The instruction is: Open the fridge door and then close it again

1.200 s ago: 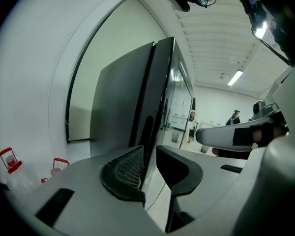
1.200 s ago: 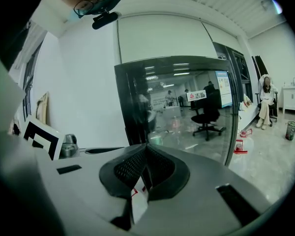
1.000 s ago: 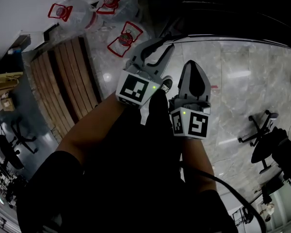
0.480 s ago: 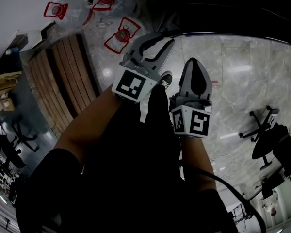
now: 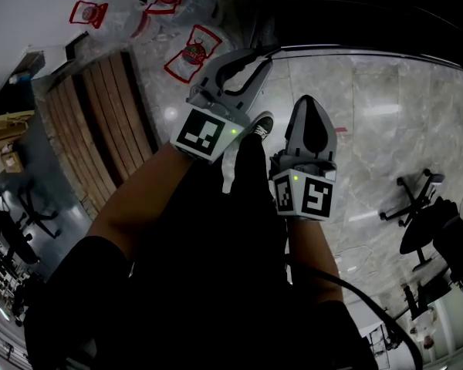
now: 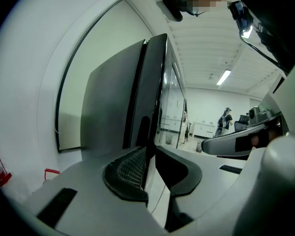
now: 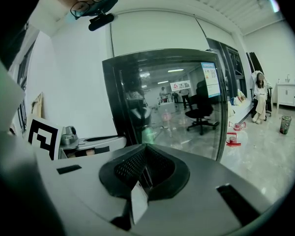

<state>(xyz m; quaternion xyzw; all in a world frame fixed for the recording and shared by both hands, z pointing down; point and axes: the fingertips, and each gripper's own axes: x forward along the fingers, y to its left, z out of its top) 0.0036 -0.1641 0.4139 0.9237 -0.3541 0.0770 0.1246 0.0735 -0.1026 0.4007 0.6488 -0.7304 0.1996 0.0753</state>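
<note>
The fridge [image 7: 167, 102] is a tall black cabinet with a glass door that mirrors the room. In the left gripper view the fridge [image 6: 132, 102] shows side-on, its door flush against the body. From the head view only its dark top [image 5: 355, 14] shows. My left gripper [image 5: 262, 60] points towards the fridge's near corner; its jaws [image 6: 151, 154] stand apart with nothing between them. My right gripper [image 5: 309, 105] hangs beside it over the marble floor, and the right gripper [image 7: 145, 154] has its pads pressed together on nothing. Neither gripper touches the fridge.
Large water bottles [image 5: 189, 52] with red labels lie left of the fridge, next to a wooden pallet [image 5: 100, 122]. Office chairs [image 5: 417, 199] stand at the right. A person [image 7: 259, 95] sits far off beside a bin [image 7: 285, 124]. My own legs and a shoe [image 5: 264, 128] are below.
My left gripper has drifted a little up and to the left, towards the bottles. The right gripper has hardly moved.
</note>
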